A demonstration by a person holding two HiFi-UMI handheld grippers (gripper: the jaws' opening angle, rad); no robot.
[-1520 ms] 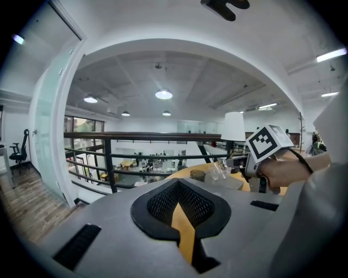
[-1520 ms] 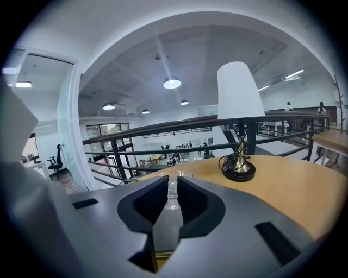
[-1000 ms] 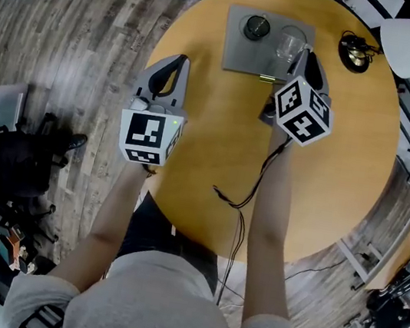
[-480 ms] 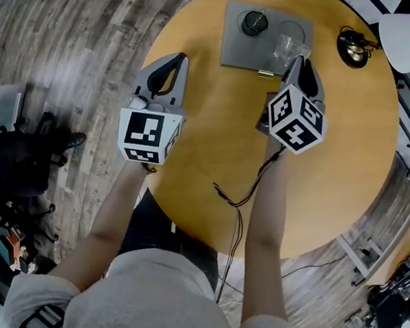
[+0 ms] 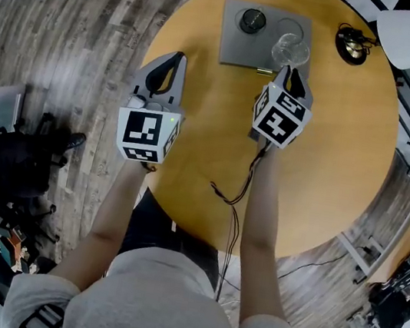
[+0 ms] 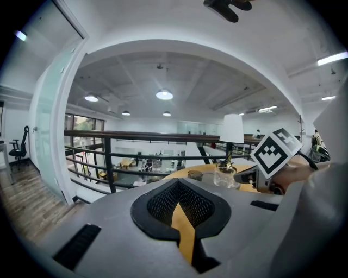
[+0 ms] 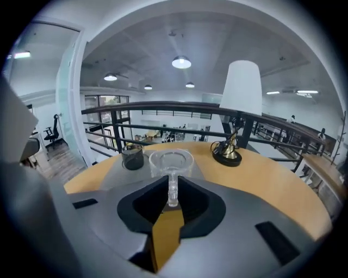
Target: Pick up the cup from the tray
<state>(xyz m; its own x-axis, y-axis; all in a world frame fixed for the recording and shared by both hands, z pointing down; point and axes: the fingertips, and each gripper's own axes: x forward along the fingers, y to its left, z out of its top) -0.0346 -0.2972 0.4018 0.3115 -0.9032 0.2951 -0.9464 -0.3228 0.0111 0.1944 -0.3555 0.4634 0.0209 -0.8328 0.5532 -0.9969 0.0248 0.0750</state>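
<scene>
Head view: the round worktop [image 5: 333, 142] carries the grey tray [image 5: 236, 48] at its far side, and the left gripper [image 5: 177, 60] hangs well apart from it, jaws together on nothing. The right gripper [image 5: 290, 69] is clamped on the handle of the clear cup [image 5: 290, 50] at the tray's near right corner. The grasp looks made and the lift remains; I cannot tell whether the cup's base has left the tray.

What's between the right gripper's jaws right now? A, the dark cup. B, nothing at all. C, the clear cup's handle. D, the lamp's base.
C: the right gripper view shows the right gripper with its jaws closed on the handle of the clear cup.
</scene>
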